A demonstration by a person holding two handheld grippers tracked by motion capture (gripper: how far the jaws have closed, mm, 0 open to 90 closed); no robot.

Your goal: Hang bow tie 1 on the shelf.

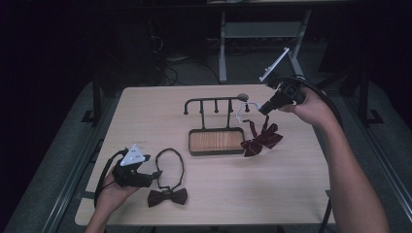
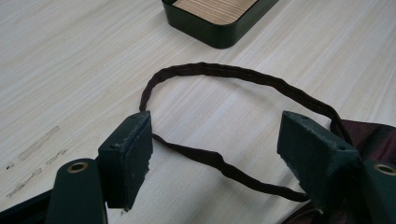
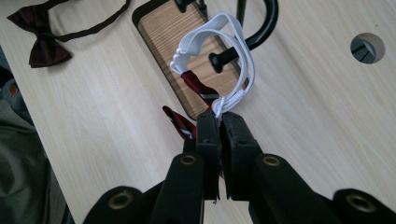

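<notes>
A dark brown bow tie (image 1: 167, 196) lies at the table's front left, its thin strap loop (image 2: 224, 70) spread flat on the wood. My left gripper (image 1: 156, 174) stands open beside it, and in the left gripper view (image 2: 215, 135) the strap runs between the jaws. My right gripper (image 1: 260, 108) is raised at the back right, shut (image 3: 219, 119) on the white elastic strap (image 3: 205, 35) of a red striped bow tie (image 1: 262, 140), which hangs down to the table. The knobbed tip (image 3: 215, 59) of the black rack's right hook (image 1: 245, 103) shows inside the white loop.
The black hook rack (image 1: 214, 101) stands mid-table on a dark-rimmed tray base (image 1: 216, 141) with a wood floor. A round cable hole (image 3: 367, 46) is in the tabletop behind the rack. A metal frame (image 1: 262, 29) stands on the dark floor beyond the table.
</notes>
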